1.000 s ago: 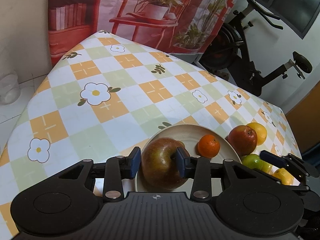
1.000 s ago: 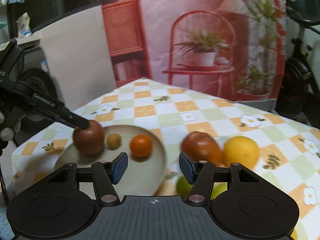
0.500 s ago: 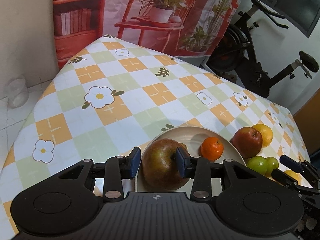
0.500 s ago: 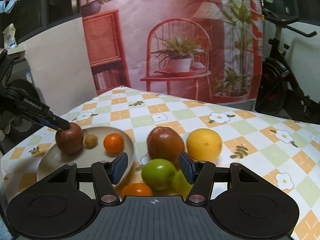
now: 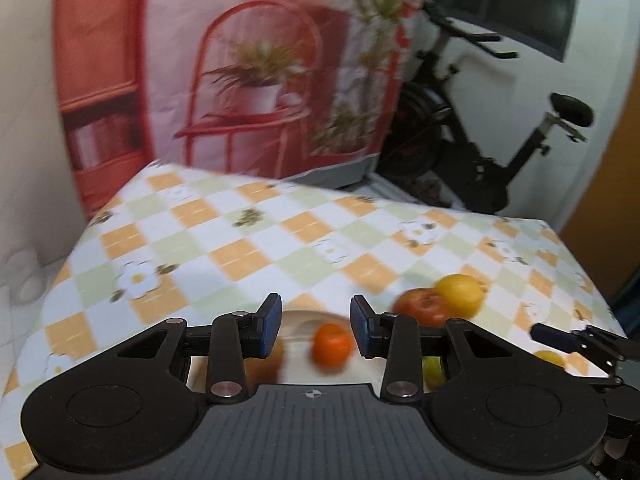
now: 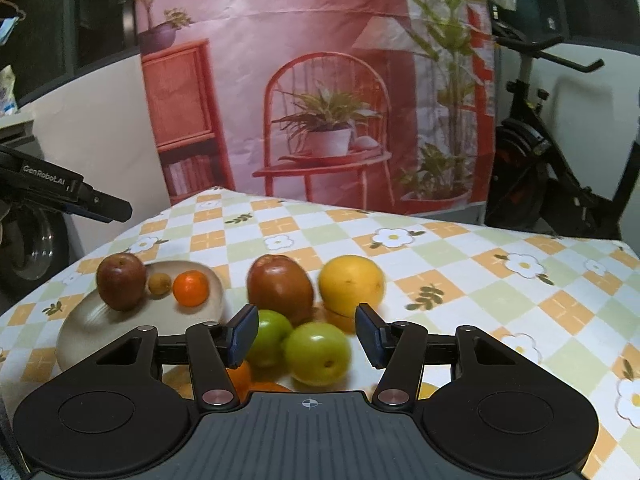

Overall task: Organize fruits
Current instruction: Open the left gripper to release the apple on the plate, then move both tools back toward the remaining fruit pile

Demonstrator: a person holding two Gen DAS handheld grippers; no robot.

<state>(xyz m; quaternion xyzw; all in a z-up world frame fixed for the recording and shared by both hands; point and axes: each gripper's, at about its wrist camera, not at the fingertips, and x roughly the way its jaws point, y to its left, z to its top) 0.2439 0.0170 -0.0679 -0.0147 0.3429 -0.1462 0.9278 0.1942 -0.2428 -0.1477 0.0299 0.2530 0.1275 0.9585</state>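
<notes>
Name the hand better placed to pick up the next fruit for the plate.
Right, probably. The right tongs hang open right over the two green apples, which lie off the plate. The left tongs are empty, raised over the plate.

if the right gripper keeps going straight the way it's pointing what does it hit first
Most likely the two green apples: the right gripper points at the nearer green apple, with the other by its left finger. The red apple and the yellow citrus sit farther back. Depth is hard to judge.
</notes>
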